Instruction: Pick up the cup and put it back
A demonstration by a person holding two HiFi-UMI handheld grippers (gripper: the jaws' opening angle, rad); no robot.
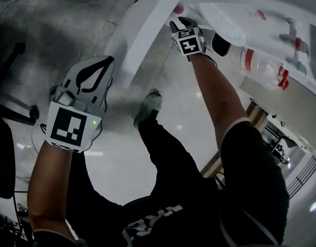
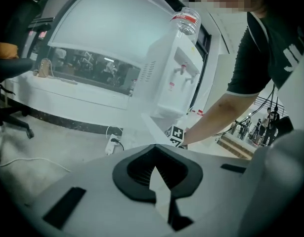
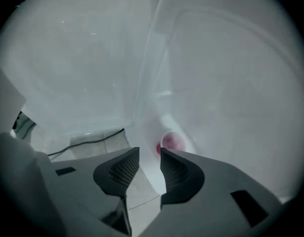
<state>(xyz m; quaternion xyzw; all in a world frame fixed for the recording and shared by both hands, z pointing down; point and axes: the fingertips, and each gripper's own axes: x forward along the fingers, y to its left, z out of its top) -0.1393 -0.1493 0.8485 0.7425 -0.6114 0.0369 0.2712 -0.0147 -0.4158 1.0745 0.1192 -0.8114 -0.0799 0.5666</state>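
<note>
Reference landmark: the white water dispenser [image 2: 174,78], upright, with a clear bottle [image 2: 187,21] on top.

- Floor [image 2: 53,137]: glossy pale grey, with reflections of overhead light.
- Behind and left of the dispenser: a long white wall [image 2: 107,28] with a glazed strip [image 2: 92,70] along its lower part.
- Just left of the dispenser's base: a white power strip [image 2: 112,143] on the floor, with a dark cable plugged in.
- Well left of the dispenser: a dark office chair [image 2: 16,122].
- Right of the dispenser: low wooden steps [image 2: 236,144].
</note>
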